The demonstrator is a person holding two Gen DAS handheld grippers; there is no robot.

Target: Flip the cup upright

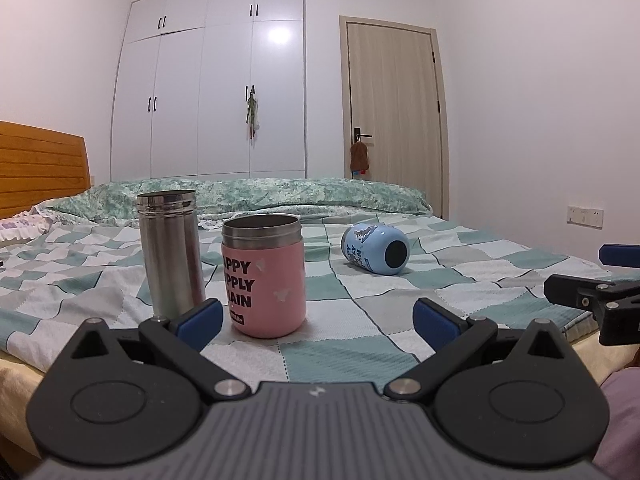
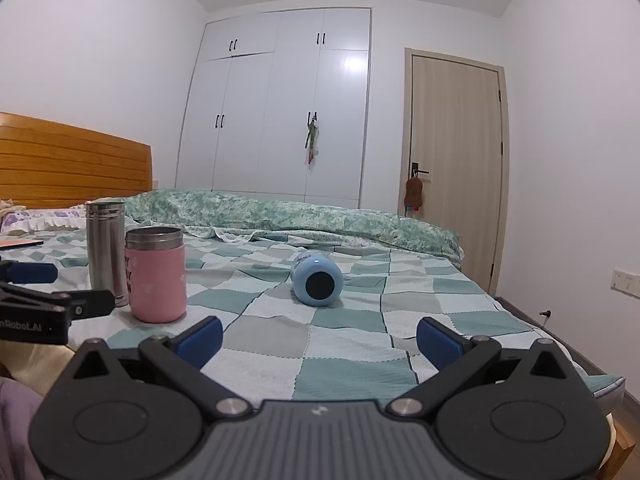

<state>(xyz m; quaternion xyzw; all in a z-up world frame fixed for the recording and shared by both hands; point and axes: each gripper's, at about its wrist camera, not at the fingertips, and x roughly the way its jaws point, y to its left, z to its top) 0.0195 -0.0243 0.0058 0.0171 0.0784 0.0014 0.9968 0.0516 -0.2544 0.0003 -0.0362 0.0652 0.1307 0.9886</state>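
Observation:
A light blue cup [image 1: 374, 250] lies on its side on the checked bedspread [image 1: 360, 344], its dark round base towards me; it also shows in the right wrist view [image 2: 318, 283]. A pink cup [image 1: 266, 276] with black lettering stands upright, open end up, also in the right wrist view [image 2: 157, 274]. A tall steel cup [image 1: 170, 254] stands upright to its left. My left gripper [image 1: 318, 318] is open and empty, just short of the pink cup. My right gripper [image 2: 319, 338] is open and empty, a little short of the blue cup.
The bed's near edge lies under both grippers. A rolled green quilt [image 2: 320, 216] lies along the far side of the bed. A wooden headboard [image 2: 72, 160] stands at the left. A white wardrobe [image 2: 276, 112] and a door [image 2: 452, 168] are behind.

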